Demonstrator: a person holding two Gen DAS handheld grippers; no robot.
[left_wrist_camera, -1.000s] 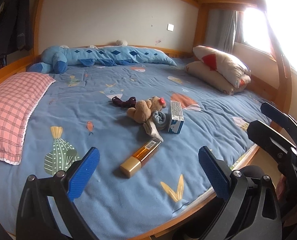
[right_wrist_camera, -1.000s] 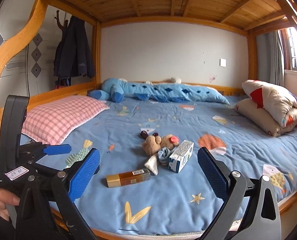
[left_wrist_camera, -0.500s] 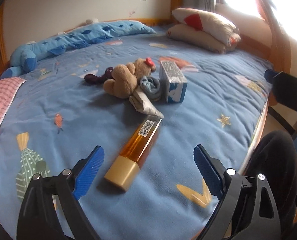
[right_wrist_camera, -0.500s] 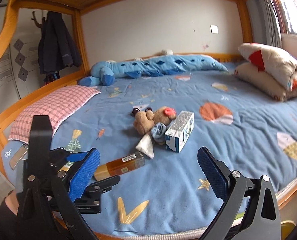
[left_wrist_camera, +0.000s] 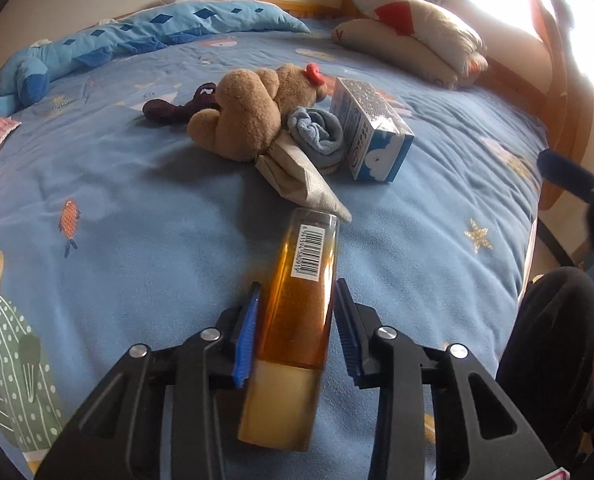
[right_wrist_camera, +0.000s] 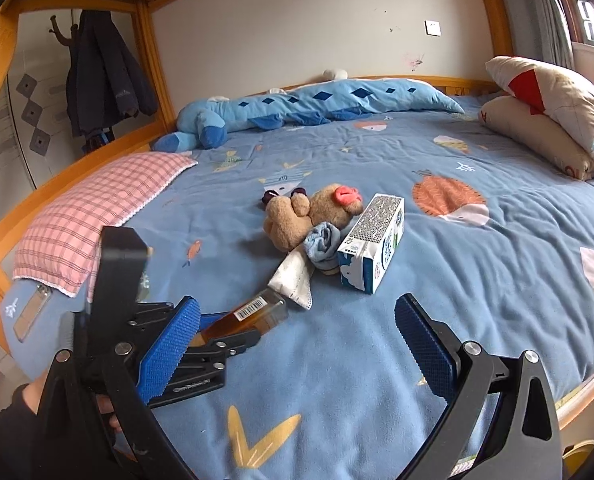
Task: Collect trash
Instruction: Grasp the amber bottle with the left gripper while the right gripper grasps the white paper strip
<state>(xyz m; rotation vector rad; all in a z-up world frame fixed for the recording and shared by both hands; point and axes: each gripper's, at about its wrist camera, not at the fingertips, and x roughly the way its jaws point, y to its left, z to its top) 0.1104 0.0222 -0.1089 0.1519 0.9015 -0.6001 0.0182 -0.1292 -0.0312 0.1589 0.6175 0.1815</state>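
While the bottle [left_wrist_camera: 297,312] of amber liquid lies flat on the blue bedspread [left_wrist_camera: 137,220], cap toward the camera, the left gripper [left_wrist_camera: 297,320] straddles its middle. Its jaws are closing with the bottle between them; a narrow gap shows at each pad, so no firm pinch is confirmed. Beyond the bottle's base, at twelve o'clock, lies a folded tissue [left_wrist_camera: 301,176], then a rolled sock [left_wrist_camera: 317,136], a teddy bear [left_wrist_camera: 249,116] and a carton [left_wrist_camera: 369,136] at one o'clock. The right gripper [right_wrist_camera: 297,344] hovers above the bedspread, jaws spread wide, nothing between them. In its view the bottle sits at nine o'clock, beside the left gripper.
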